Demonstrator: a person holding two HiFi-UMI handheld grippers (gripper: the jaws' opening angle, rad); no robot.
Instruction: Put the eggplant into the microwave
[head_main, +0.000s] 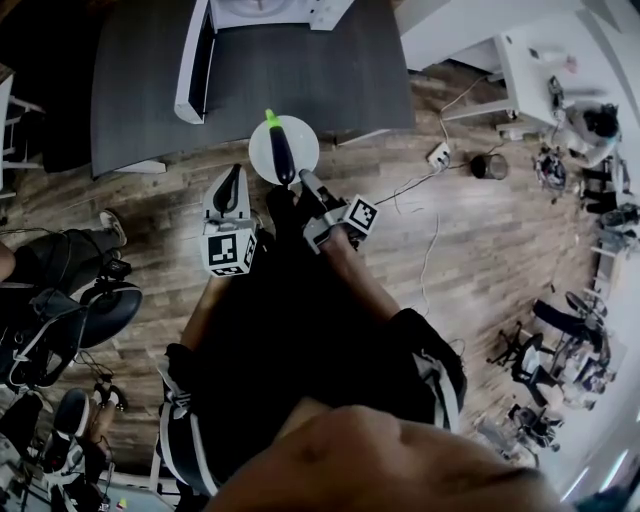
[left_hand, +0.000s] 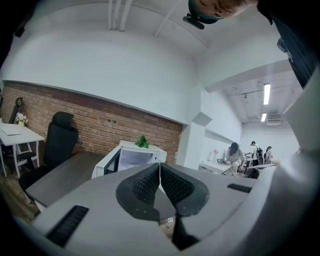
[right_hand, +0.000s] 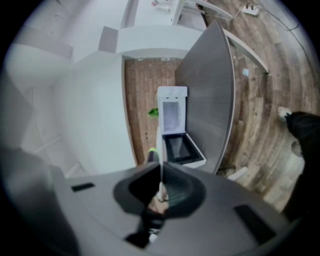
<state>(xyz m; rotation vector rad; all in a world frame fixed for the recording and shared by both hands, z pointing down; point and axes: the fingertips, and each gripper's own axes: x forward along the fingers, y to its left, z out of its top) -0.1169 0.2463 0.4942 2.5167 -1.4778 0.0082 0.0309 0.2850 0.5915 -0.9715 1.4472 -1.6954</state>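
Note:
A dark purple eggplant (head_main: 281, 150) with a green tip lies on a small white plate (head_main: 262, 155), held in the air just before the dark grey table (head_main: 320, 80). My right gripper (head_main: 303, 182) is shut on the plate's near rim. In the right gripper view the plate (right_hand: 161, 172) shows edge-on between the jaws, with the eggplant's tip (right_hand: 152, 154) past it. The white microwave (head_main: 200, 60) stands on the table with its door (right_hand: 181, 147) open. My left gripper (head_main: 231, 180) hovers beside the plate, shut and empty, and faces the microwave (left_hand: 132, 157).
A black office chair (head_main: 90, 310) stands on the wooden floor at the left. Cables (head_main: 430, 230) and a power strip (head_main: 438, 154) lie on the floor at the right. A white desk (head_main: 530, 70) sits at the upper right. People (left_hand: 234, 152) are in the far background.

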